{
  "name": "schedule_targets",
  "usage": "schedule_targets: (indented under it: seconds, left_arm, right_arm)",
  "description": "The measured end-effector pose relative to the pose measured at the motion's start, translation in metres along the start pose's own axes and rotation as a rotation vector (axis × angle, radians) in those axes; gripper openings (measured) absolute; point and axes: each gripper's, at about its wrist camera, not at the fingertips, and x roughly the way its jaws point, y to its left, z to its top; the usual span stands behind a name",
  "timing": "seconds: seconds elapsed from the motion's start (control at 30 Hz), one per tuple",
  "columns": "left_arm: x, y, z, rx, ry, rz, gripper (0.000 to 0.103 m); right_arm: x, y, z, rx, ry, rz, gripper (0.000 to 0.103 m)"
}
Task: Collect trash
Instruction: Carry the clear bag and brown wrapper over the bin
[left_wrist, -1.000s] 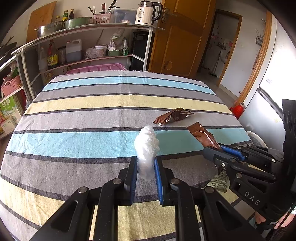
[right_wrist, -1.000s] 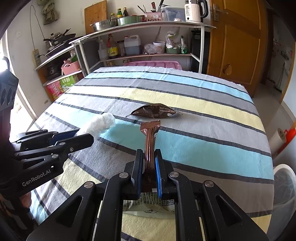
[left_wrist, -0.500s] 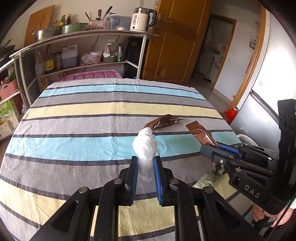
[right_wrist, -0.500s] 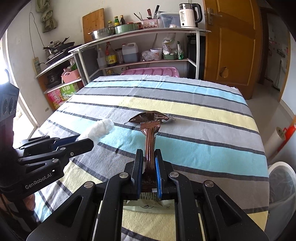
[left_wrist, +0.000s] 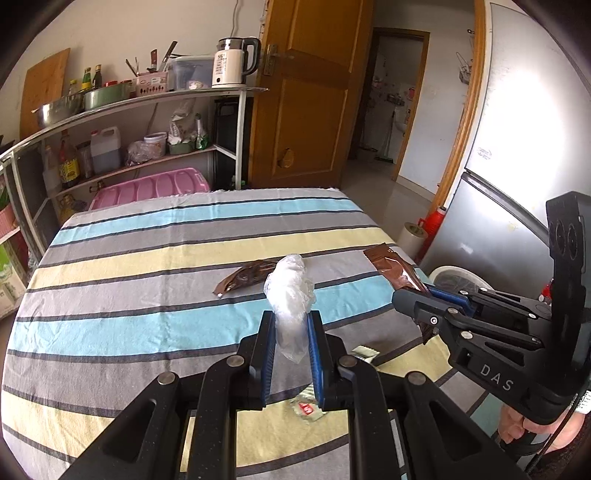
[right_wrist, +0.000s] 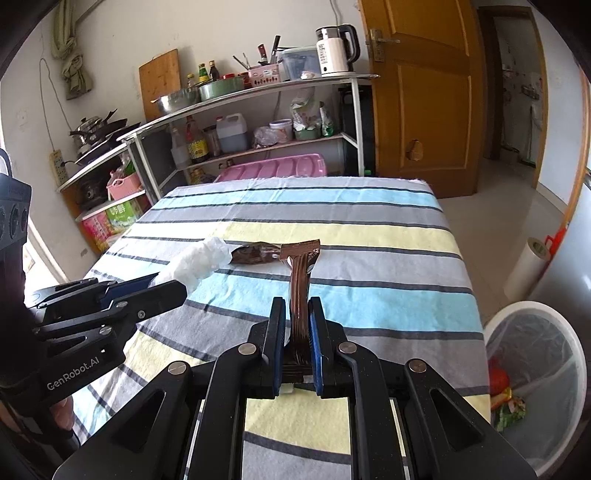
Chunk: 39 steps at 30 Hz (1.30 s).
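Note:
My left gripper (left_wrist: 291, 334) is shut on a crumpled clear plastic wad (left_wrist: 290, 291), lifted above the striped tablecloth (left_wrist: 147, 295). My right gripper (right_wrist: 297, 321) is shut on a long brown wrapper (right_wrist: 300, 273) that stands up between its pads. Each gripper shows in the other's view: the right gripper (left_wrist: 410, 297) at the right, the left gripper (right_wrist: 168, 284) with the plastic wad (right_wrist: 199, 258) at the left. A second brown wrapper (left_wrist: 247, 277) lies flat mid-table, also visible as brown wrapper (right_wrist: 255, 254). Small flat packets (left_wrist: 364, 354) lie on the cloth under the grippers.
A white bin (right_wrist: 535, 373) lined with a clear bag and holding some trash stands on the floor off the table's right edge. Metal shelves (right_wrist: 258, 122) with bottles, pots and a kettle line the far wall beside a wooden door (right_wrist: 421, 96). A fridge (left_wrist: 517, 177) stands right.
Both grippers have risen and swung right with their loads; the table looks farther below, the door and bin have come more into view. The grips are unchanged.

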Motion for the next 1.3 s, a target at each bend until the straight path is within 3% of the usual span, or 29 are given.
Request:
schedule_targets:
  seconds: [0.73,1.0,1.3]
  left_arm:
    - [0.047,-0.165,0.03,0.204,0.02,-0.23,0.017]
    - [0.084,-0.217,0.022,0.282,0.096,-0.283,0.017]
    - [0.121,-0.245,0.006,0.337,0.191,-0.271,0.017]
  right_arm:
    - [-0.109,-0.132,-0.028,0.172,-0.099,-0.294,0.013]
    - [-0.113,-0.18,-0.052,0.252,-0.04,-0.375,0.013]
    - [-0.096,-0.219,-0.08,0.323,0.048,-0.427,0.013]
